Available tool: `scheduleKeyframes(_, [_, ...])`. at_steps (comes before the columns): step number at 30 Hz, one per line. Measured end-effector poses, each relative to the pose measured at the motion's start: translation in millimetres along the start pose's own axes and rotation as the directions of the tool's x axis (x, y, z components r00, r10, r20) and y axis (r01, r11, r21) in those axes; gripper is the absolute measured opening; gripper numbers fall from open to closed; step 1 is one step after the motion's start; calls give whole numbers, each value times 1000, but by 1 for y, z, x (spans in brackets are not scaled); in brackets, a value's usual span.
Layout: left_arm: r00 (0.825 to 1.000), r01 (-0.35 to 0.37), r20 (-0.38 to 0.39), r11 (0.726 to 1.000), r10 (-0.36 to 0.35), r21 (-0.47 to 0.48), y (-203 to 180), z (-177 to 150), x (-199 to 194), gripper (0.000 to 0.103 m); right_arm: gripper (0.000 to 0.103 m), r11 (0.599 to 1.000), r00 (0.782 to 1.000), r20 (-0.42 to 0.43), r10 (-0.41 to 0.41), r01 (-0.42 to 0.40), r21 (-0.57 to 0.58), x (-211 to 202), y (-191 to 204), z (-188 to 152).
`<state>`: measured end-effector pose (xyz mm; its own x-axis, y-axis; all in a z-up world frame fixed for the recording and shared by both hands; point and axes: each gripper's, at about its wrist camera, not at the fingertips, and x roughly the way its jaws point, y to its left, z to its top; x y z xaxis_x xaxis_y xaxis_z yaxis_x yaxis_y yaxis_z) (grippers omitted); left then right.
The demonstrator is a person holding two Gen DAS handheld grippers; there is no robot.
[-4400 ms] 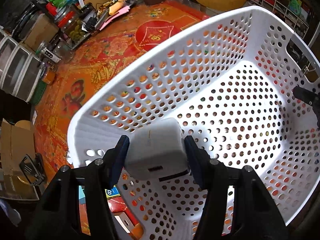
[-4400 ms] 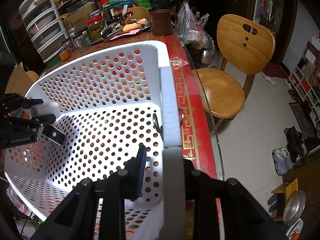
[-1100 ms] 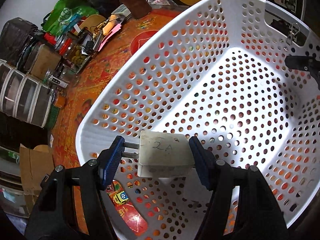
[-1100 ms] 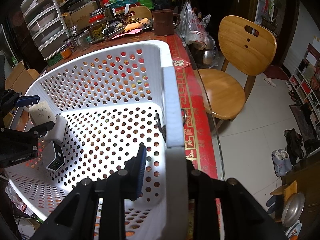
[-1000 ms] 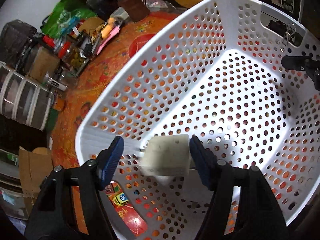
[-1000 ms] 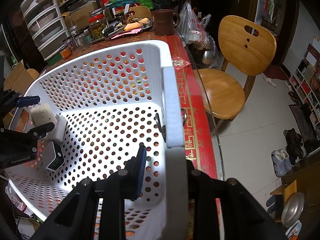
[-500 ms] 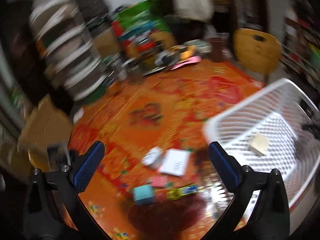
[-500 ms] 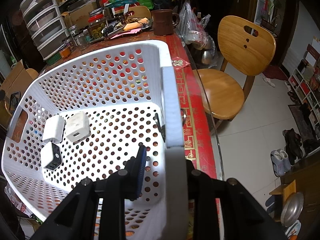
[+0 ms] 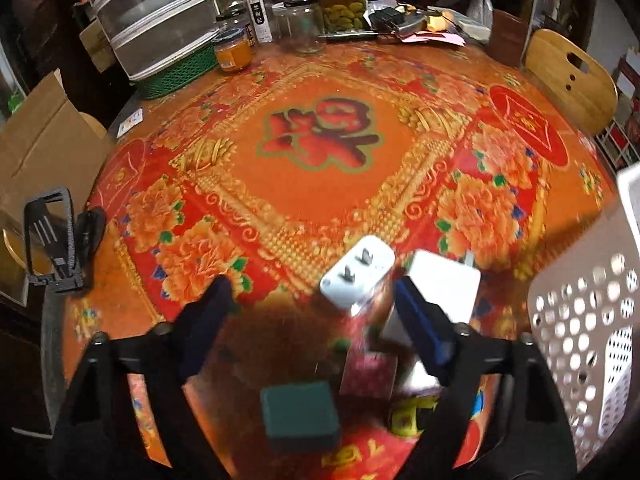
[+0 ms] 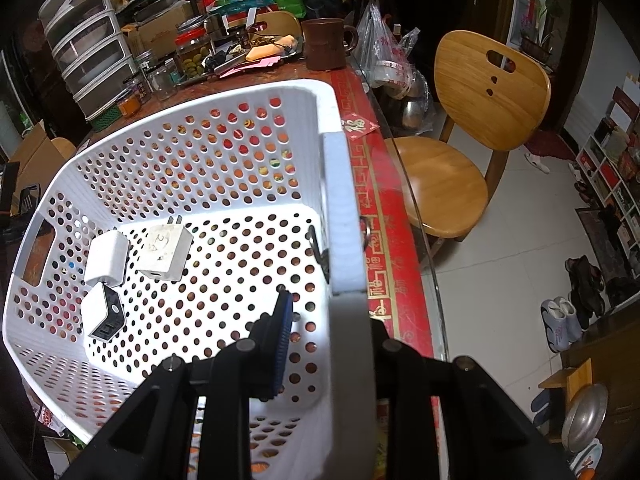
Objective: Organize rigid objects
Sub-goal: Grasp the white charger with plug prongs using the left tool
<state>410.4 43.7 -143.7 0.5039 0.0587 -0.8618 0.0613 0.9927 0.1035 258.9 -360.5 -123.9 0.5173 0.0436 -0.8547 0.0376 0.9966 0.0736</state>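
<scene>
The left gripper (image 9: 310, 300) is hovering over the red floral tablecloth (image 9: 320, 184) with its jaws spread wide and nothing between them. Just ahead of the gap, closer to the right jaw, a white plug adapter (image 9: 357, 270) is lying with its two prongs pointing up. A second white charger (image 9: 442, 286) is sitting just beyond the right jaw's tip, partly hidden by it. Below the gap, near the jaw bases, a dark green block (image 9: 300, 410) is lying beside a pink block (image 9: 370, 374), and a yellow item (image 9: 412, 416) is showing blurred under the right jaw. The white perforated basket (image 9: 580, 332) is standing off to the right of that jaw.

The right gripper (image 10: 324, 320) is pinching the basket's near wall (image 10: 344, 240), one jaw inside and one outside. Inside the basket, well to the left of the jaws, three chargers are resting on the floor: one marked "2A" (image 10: 166, 250), a plain white one (image 10: 107, 262) just beside it, and a white-and-black one (image 10: 103, 312) nearest the left wall. A wooden chair (image 10: 472, 120) is standing to the right of the jaws.
</scene>
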Motion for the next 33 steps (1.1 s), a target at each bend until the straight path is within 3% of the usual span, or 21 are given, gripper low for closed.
scheduleKeyframes(5, [998, 42, -34, 998, -43, -42, -3, 14, 23, 69, 25, 1000, 1000, -1, -2, 2, 0, 0, 0, 0])
scheduleKeyframes(8, [996, 67, -59, 996, -70, -51, -7, 15, 31, 58, 25, 1000, 1000, -1, -1, 1, 0, 0, 0, 0])
scheduleKeyframes(12, [988, 123, -83, 988, -130, -89, -6, 13, 40, 21, 25, 1000, 1000, -1, -2, 2, -1, 0, 0, 0])
scheduleKeyframes(25, [1000, 3, 24, 997, -1, -80, 12, 6, -9, 21, 25, 1000, 1000, 4, 10, -10, -7, 0, 0, 1])
scheduleKeyframes(33, [997, 20, 74, 995, -13, -94, 26, 0, -39, 21, 25, 1000, 1000, 4, 10, -10, -7, 0, -1, 1])
